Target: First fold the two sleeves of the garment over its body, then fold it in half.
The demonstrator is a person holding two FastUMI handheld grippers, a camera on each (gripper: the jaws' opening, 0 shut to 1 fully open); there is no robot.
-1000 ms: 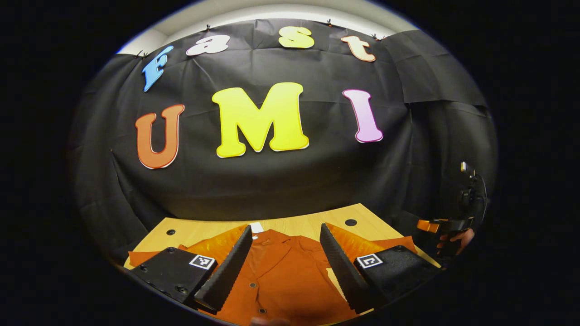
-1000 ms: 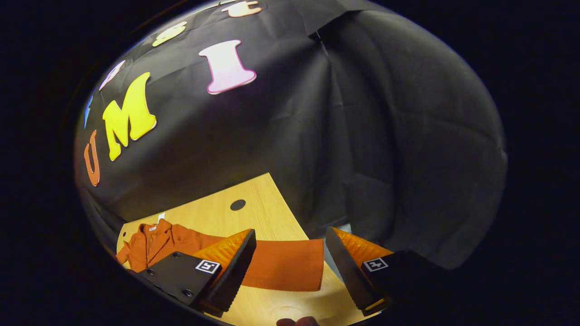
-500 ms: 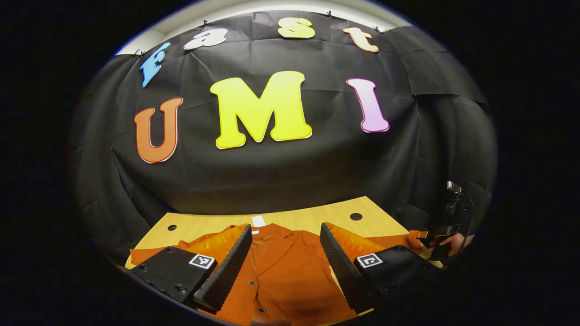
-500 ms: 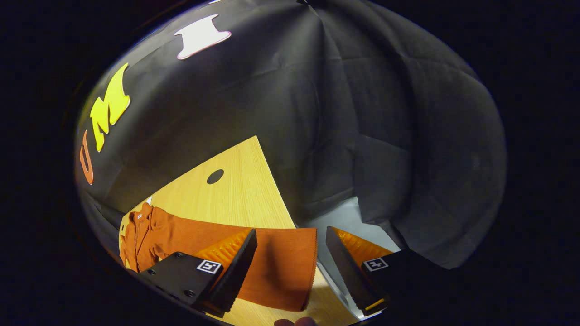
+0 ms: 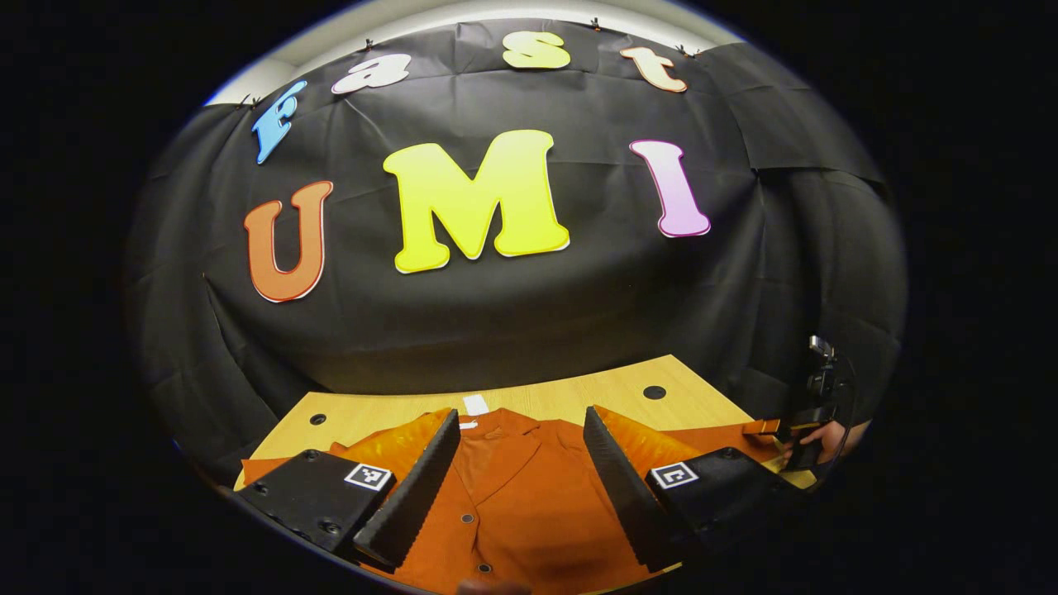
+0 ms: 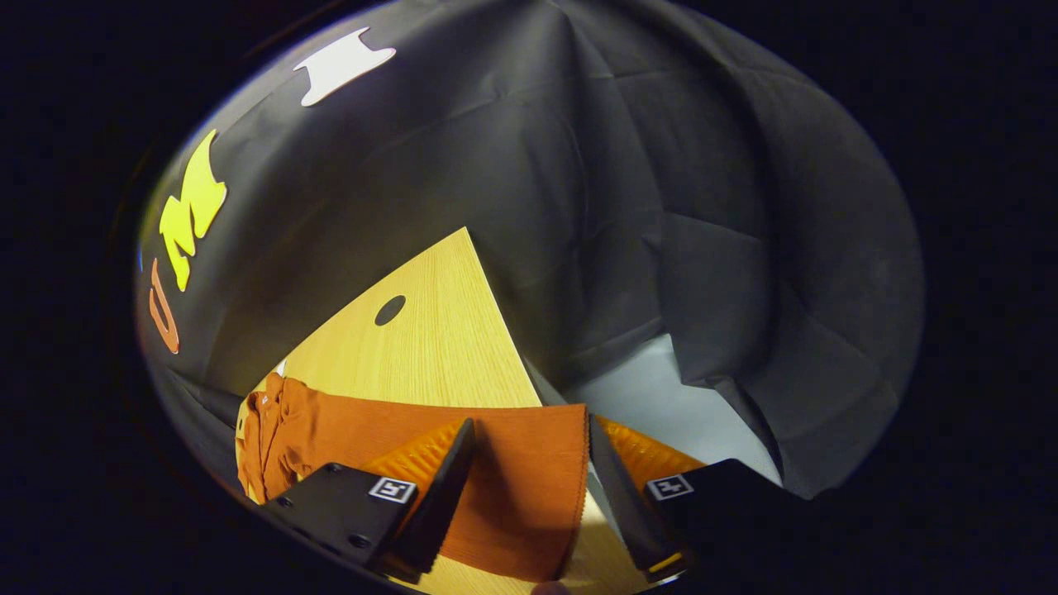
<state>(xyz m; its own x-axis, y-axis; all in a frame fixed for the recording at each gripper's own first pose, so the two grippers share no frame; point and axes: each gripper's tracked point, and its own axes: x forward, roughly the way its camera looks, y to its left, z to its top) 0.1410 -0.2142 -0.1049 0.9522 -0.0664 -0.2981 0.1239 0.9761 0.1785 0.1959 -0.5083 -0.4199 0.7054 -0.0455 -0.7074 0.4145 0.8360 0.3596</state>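
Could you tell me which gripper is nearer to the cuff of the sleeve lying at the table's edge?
Right. The right gripper is open with the sleeve cuff between its fingers. The left gripper is open above the shirt's buttoned front, well away from that cuff.

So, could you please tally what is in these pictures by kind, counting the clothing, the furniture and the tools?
Garment: 1
Table: 1
Grippers, left gripper and right gripper: 2
Total: 4
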